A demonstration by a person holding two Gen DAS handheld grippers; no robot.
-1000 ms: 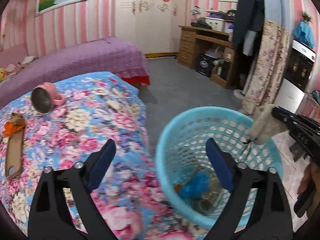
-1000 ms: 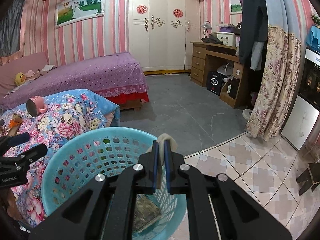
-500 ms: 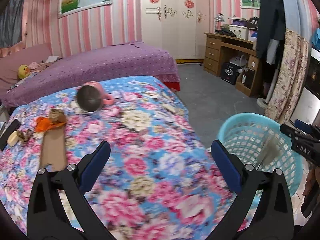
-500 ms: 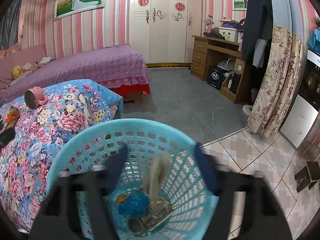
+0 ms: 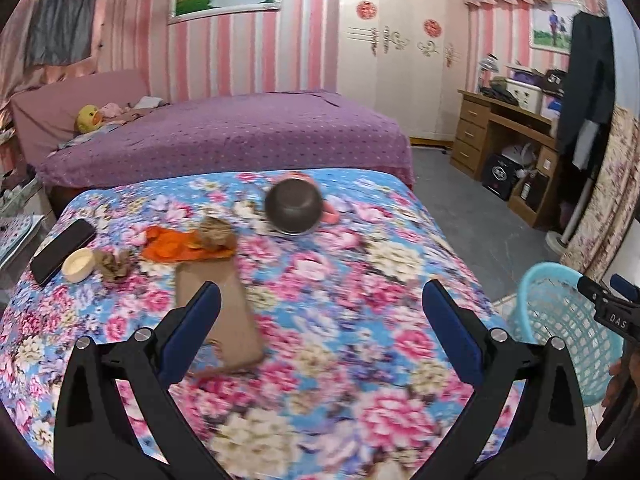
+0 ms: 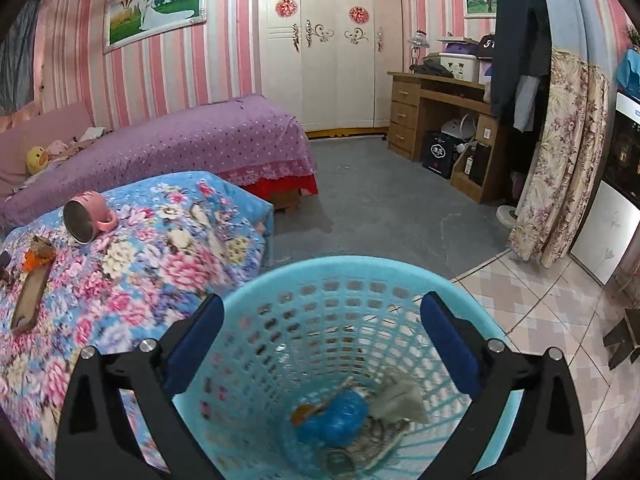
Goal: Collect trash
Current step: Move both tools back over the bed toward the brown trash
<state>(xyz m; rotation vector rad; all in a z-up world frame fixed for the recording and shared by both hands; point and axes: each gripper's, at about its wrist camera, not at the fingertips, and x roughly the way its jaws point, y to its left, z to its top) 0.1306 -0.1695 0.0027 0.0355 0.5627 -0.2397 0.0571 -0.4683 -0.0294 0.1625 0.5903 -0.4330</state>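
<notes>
Blue plastic fills my right view: the basket (image 6: 344, 320) sits on the floor under the right gripper (image 6: 320, 340), whose jaws are opening wide with nothing between them. A second ago they were clamped on a pale crumpled scrap; now that scrap (image 6: 400, 398) lies at the bottom beside a blue wad (image 6: 336, 418) and other litter. I take that piece as delivered.

My left gripper (image 5: 320, 320) has swung away from the basket and now looks over the floral bedspread (image 5: 360, 272), jaws spread, empty. That puts me on the hunt for the next piece. What I judge to be trash lies on the bedspread's left part: an orange wrapper (image 5: 168, 246) with a brown crumpled lump (image 5: 216, 232) on it, a strip of cardboard (image 5: 228, 312) running from there toward my left finger, and a small brown wad (image 5: 114, 266).

I must mind the neighbours. A phone (image 5: 62, 250) and a white lid (image 5: 78, 264) sit just beside the small wad, and a tipped pink mug (image 5: 296, 208) lies near the wrapper; none looks like trash to me. The cardboard lies flat, so I expect an edge pinch will be awkward.
</notes>
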